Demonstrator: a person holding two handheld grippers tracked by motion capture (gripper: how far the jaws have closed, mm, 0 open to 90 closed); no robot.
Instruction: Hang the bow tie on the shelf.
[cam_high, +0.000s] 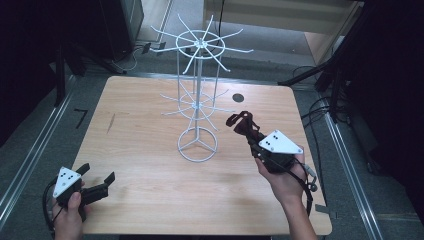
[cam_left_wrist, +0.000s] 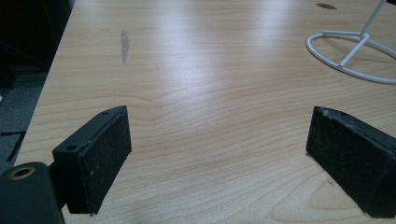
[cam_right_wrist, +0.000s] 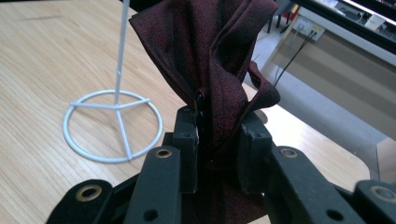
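**Dark Red Cloth Held Up Beside the Wire Rack**

Dark red fabric, bunched into a narrow bundle, was pinched between the jaws of the right gripper (cam_high: 251, 134), which had closed tight on the cloth (cam_right_wrist: 210, 60). In the high view the cloth (cam_high: 243, 125) sat just off the table, at about three o'clock from the white wire rack (cam_high: 198, 95) and near its lower ring of hooks. It looked gathered that way so a fold or loop could be brought to one of the thin prongs, probably for hanging. The bundle's long axis ran straight out of the jaws, with its free end pointing toward ten o'clock in the high view, up and toward the rack's pole.

The left gripper (cam_high: 95, 176) waited at seven o'clock on the wooden table (cam_high: 145, 165), its jaws spread wide and holding nothing, likely kept clear until a second grip was needed.
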